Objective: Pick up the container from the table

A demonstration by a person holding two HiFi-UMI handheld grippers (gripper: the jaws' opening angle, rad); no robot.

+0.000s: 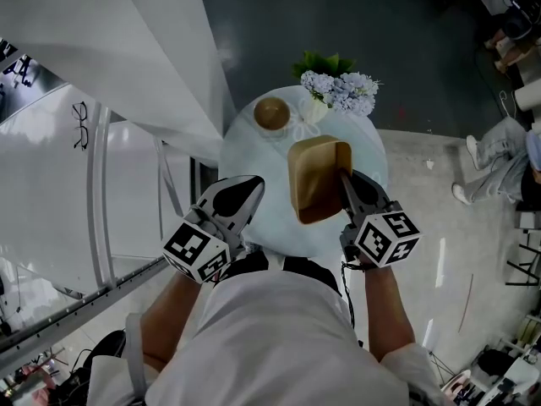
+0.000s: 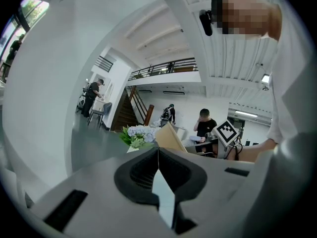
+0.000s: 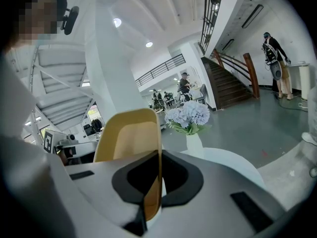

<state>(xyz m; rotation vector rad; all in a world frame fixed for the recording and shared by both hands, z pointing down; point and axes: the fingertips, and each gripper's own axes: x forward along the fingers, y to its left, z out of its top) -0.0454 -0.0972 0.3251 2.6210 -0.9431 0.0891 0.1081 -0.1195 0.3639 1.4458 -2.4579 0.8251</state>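
Between the right gripper's [image 3: 159, 155] fingers [image 3: 184, 175] sits the container's [image 3: 128, 135] wall.

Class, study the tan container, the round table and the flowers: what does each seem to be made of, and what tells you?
The container looks like moulded plastic or bamboo fibre: thin even wall, matte tan, rounded corners. The table has a pale, smooth, faintly glossy top, maybe glass or lacquer. The flowers may be artificial; too small to tell.
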